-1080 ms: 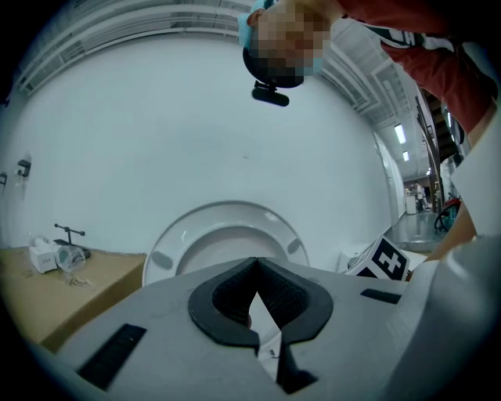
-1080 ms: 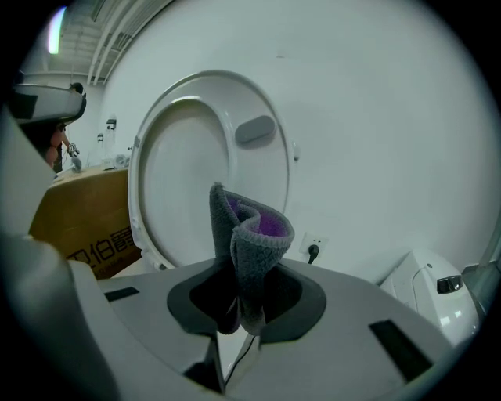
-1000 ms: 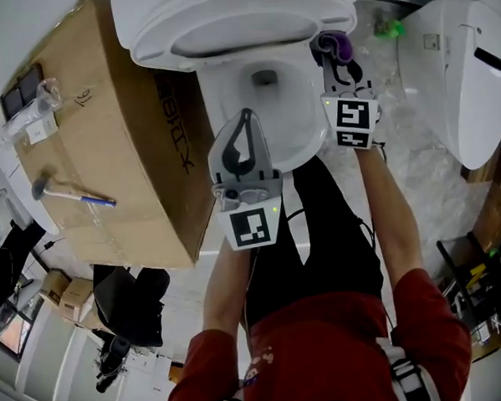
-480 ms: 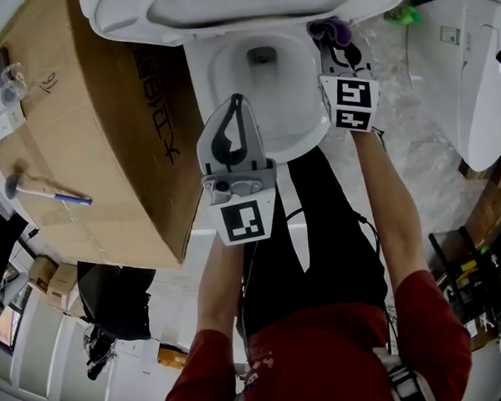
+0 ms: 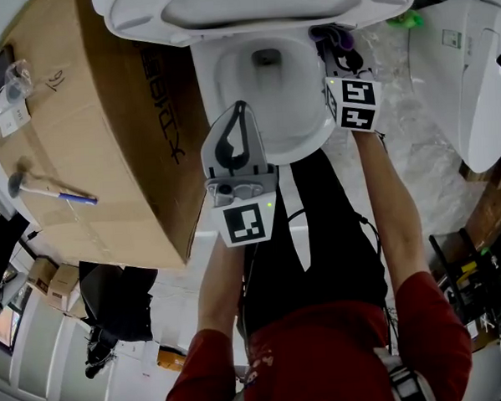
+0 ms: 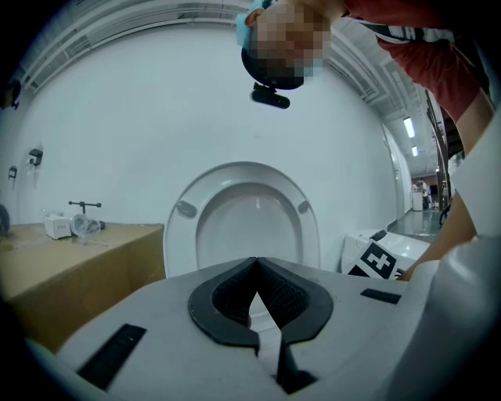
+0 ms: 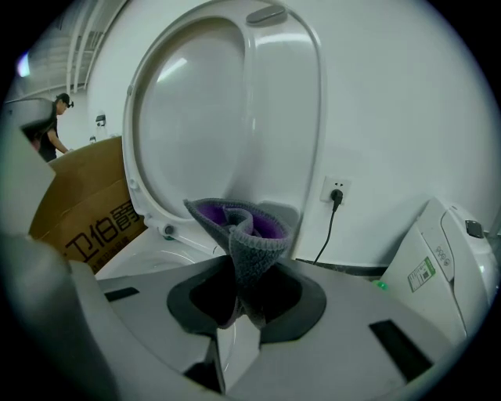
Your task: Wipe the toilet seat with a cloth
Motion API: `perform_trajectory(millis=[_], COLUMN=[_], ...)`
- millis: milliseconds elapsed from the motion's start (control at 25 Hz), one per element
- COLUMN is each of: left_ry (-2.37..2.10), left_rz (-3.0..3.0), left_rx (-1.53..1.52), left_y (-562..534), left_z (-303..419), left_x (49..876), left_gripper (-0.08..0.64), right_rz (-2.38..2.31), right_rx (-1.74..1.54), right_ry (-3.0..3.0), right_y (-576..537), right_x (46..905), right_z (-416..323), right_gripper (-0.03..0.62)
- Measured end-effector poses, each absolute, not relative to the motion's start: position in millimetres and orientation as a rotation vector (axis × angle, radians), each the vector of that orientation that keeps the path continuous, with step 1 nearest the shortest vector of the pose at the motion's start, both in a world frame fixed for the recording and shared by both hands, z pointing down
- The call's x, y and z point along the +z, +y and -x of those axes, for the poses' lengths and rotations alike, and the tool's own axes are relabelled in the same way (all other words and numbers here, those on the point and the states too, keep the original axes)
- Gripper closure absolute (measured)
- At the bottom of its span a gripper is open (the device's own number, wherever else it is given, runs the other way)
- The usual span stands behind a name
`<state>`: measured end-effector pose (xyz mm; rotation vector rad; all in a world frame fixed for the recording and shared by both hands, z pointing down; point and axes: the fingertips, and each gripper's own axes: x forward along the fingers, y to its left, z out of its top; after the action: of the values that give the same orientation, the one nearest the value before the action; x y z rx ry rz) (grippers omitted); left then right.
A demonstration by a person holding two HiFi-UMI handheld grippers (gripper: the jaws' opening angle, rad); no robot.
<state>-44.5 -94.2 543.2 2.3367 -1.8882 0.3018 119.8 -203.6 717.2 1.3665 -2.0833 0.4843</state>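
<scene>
The cloth [image 7: 249,243] is pinched in the jaws of the right gripper [image 5: 342,58] and held beside the bowl rim [image 5: 310,142], under the raised toilet seat [image 6: 184,243], presumably to begin wiping. The left gripper [image 5: 240,120] is held over the bowl, its jaws pressed together and empty.
</scene>
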Motion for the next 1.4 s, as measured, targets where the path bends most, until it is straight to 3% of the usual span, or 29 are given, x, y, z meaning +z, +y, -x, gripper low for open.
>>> perform_trajectory(millis=[280, 760, 1080, 1400], left_ry=[-1.864, -1.977, -2.037, -2.034], left_rz=[-2.319, -2.361, -2.432, -2.543], left_rx=[0.249, 0.022, -0.065, -0.119], left_y=[-86, -76, -61, -59], left_z=[52, 88, 108, 101], left_x=[491, 296, 196, 154], left_gripper=[0.546, 0.546, 0.546, 0.546], right_rz=[-1.362, -1.387, -1.577, -1.810], right_rx=[0.554, 0.464, 0.306, -0.002], right_ry=[-2.084, -2.299, -2.439, -2.522], right_y=[-150, -88, -85, -93], right_x=[662, 418, 262, 162], right_z=[-125, -103, -115, -138], right_gripper=[0.529, 0.529, 0.529, 0.529])
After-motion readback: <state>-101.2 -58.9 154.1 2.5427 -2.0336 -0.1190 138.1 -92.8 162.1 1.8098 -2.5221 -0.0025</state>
